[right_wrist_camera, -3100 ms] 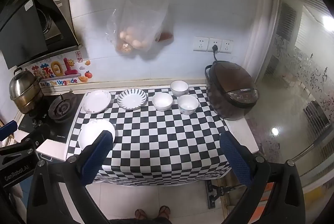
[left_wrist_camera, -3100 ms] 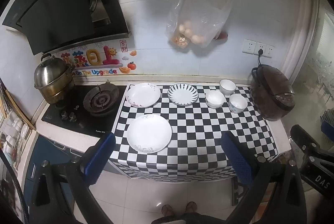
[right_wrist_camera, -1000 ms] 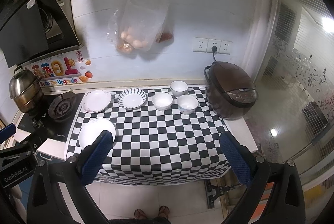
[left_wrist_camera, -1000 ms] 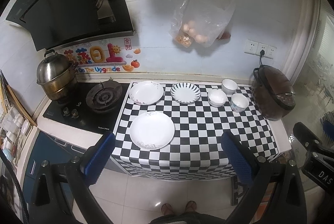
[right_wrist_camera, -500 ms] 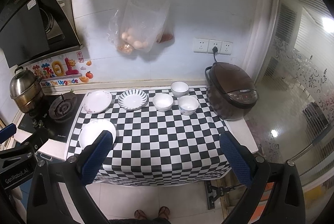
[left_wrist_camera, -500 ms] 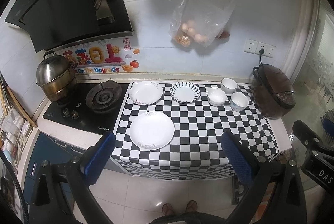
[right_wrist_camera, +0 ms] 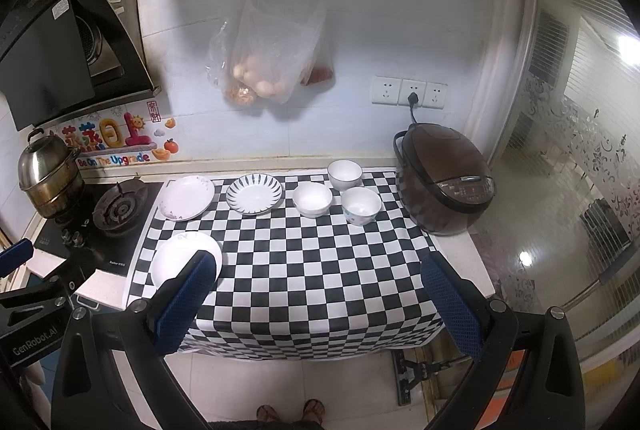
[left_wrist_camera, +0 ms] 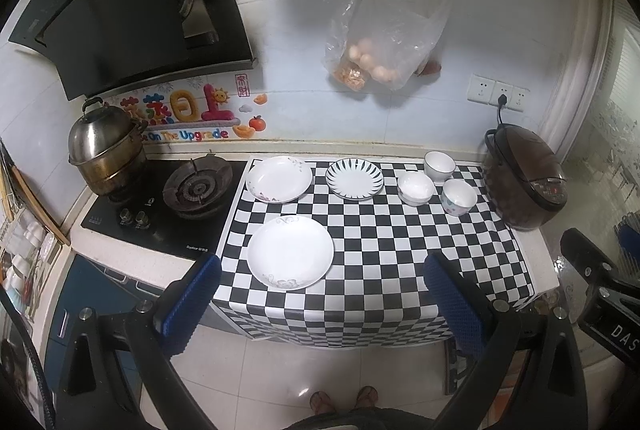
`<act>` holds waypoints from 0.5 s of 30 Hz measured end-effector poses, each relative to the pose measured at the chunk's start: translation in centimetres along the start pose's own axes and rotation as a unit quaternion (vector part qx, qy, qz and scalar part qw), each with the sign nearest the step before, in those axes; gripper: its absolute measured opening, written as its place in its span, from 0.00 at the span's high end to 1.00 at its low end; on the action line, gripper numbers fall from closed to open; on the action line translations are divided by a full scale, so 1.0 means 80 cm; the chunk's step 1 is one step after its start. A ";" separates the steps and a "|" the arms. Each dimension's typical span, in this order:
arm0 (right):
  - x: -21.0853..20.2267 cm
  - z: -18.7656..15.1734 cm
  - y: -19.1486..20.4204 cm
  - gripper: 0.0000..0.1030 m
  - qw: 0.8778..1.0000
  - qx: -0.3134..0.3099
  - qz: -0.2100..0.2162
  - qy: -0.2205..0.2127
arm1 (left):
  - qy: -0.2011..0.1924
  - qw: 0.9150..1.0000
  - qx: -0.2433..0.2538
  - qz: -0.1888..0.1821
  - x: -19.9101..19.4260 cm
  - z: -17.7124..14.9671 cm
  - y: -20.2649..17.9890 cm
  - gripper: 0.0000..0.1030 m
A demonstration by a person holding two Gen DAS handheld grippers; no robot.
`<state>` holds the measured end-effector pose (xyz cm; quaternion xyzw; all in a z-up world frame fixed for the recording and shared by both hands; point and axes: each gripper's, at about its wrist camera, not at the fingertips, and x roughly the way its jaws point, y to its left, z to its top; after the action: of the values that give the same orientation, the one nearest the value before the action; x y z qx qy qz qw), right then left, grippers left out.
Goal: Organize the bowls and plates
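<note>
Not yet begun: left gripper (left_wrist_camera: 316, 294) and right gripper (right_wrist_camera: 316, 300) hang spread and empty, short of the worktop (left_wrist_camera: 400, 250). Three plates (left_wrist_camera: 290, 257) left, three bowls (left_wrist_camera: 415, 187) back right, all unstacked. Next: lower onto one plate

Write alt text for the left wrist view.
Three plates and three white bowls sit untouched on a checkered countertop, seen from above between the open blue pads of the left tool. A gas stove and steel pot stand left, a brown rice cooker right.
</note>
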<state>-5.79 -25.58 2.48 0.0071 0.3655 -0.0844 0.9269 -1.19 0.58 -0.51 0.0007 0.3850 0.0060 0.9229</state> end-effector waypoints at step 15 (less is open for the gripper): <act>0.095 -0.008 -0.001 0.00 0.997 -0.024 0.076 -0.003 | -0.023 0.998 -0.046 0.036 0.078 0.020 0.030 0.00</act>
<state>-0.76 -26.76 -3.18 0.0121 0.3632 -0.0053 0.9316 4.28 3.07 -3.81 -0.0276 0.3625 0.0569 0.9298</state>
